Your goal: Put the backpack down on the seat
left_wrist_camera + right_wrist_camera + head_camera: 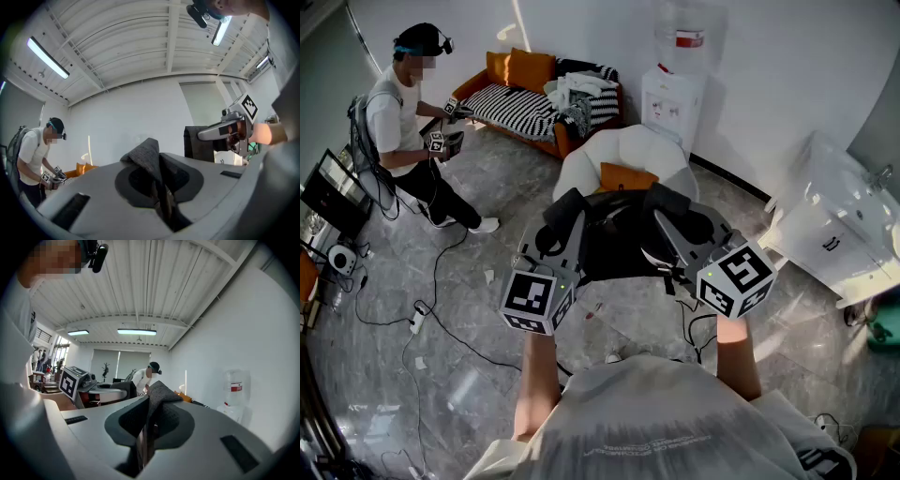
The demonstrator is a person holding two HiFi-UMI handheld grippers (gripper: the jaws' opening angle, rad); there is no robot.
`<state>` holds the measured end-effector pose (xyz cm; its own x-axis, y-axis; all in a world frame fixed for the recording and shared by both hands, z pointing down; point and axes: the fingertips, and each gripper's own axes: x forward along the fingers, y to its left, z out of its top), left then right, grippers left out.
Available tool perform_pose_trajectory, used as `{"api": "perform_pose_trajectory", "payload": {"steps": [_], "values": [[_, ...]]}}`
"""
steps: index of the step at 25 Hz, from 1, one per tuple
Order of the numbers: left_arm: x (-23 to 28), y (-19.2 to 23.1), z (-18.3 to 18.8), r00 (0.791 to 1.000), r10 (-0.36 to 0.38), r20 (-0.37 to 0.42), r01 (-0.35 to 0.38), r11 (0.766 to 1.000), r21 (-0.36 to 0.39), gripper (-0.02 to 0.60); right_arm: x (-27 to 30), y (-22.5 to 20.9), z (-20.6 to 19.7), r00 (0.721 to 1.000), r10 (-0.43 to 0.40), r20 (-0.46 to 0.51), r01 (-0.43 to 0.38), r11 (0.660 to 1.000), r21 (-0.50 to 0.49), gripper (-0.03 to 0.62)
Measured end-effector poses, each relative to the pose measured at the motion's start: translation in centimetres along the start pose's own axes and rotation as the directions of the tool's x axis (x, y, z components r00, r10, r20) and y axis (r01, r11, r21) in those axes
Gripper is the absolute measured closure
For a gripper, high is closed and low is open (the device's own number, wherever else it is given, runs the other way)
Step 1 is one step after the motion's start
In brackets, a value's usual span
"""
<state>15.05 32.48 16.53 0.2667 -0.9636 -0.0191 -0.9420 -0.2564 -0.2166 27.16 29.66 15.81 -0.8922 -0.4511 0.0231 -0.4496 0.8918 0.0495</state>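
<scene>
The white armchair (628, 148) sits straight ahead of us. The black backpack (614, 246) hangs in front of its seat, slung crosswise between our hands, so we judge the move runs forward and down. The left tool (565, 212) and right tool (671, 208), equally near, are each pinched almost closed on a dark strap (144, 157).

White walls (787, 56) enclose a glossy grey floor (464, 384), a striped sofa (520, 108) and a water dispenser (673, 98).
</scene>
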Motion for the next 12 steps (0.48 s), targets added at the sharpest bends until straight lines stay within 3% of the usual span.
{"api": "perform_pose_trajectory", "payload": {"steps": [12], "values": [[1.5, 1.9, -3.0, 0.994, -0.093, -0.055, 0.092, 0.996, -0.018, 0.538, 2.8, -0.4, -2.5, 0.994, -0.065, -0.088, 0.067, 0.998, 0.02, 0.563]]}}
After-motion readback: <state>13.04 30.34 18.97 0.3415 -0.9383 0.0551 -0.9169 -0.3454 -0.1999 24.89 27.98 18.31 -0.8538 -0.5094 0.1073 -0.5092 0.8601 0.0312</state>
